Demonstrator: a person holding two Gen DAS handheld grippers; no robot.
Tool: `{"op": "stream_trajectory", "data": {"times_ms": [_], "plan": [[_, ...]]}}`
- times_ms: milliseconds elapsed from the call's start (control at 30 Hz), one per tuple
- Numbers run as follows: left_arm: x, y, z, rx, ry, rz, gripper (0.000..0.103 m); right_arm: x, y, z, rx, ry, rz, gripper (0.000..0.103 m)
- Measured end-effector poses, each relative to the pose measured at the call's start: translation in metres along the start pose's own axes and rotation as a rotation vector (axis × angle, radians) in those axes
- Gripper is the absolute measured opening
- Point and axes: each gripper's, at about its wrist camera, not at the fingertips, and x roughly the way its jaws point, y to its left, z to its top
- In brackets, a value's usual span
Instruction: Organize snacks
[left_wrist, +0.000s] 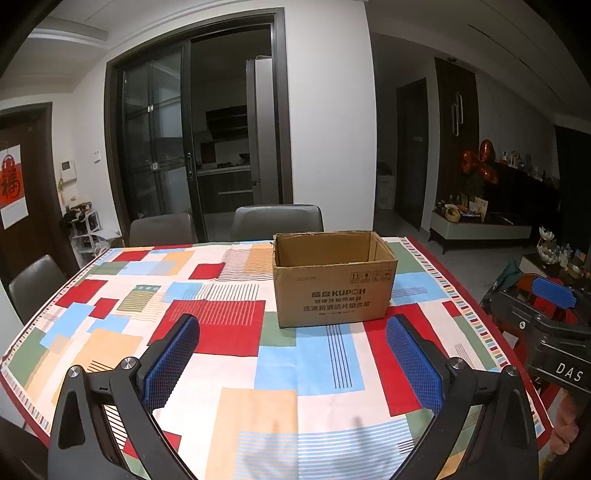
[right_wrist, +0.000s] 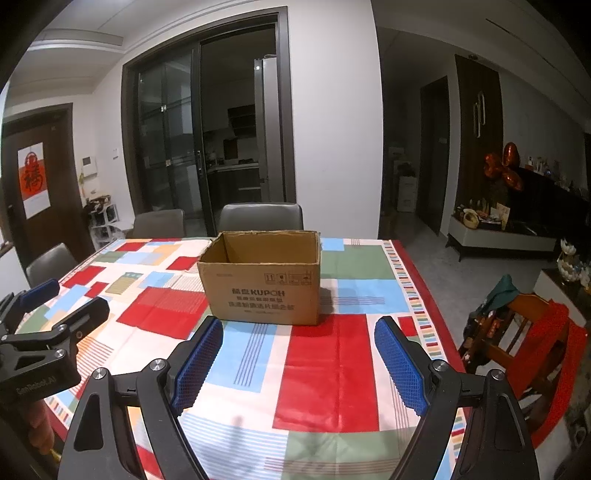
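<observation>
Snacks: none in view; nearest, left gripper (left_wrist: 291, 354) and right gripper (right_wrist: 297, 360), jaws spread wide and empty, above the patterned tabletop (left_wrist: 110, 332); beyond, open cardboard box (right_wrist: 262, 280), light and liable to slide if nudged.

One cardboard box (left_wrist: 334, 291), two grippers (left_wrist: 291, 354) (right_wrist: 298, 363), perhaps three chairs (left_wrist: 277, 219)

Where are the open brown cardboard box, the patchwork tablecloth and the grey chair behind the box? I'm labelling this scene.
Open brown cardboard box (left_wrist: 332, 295): left wrist view, printed front face.
Colourful patchwork tablecloth (right_wrist: 325, 369): right wrist view, bare red patch.
Grey chair behind the box (right_wrist: 260, 216): right wrist view, backrest.
</observation>
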Motion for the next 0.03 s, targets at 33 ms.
{"op": "stream_trajectory", "data": {"times_ms": [33], "plan": [[0.0, -0.0001, -0.0001, -0.001, 0.0, 0.0, 0.103, 0.0003, -0.0002, 0.0001, -0.001, 0.001, 0.001, 0.085]]}}
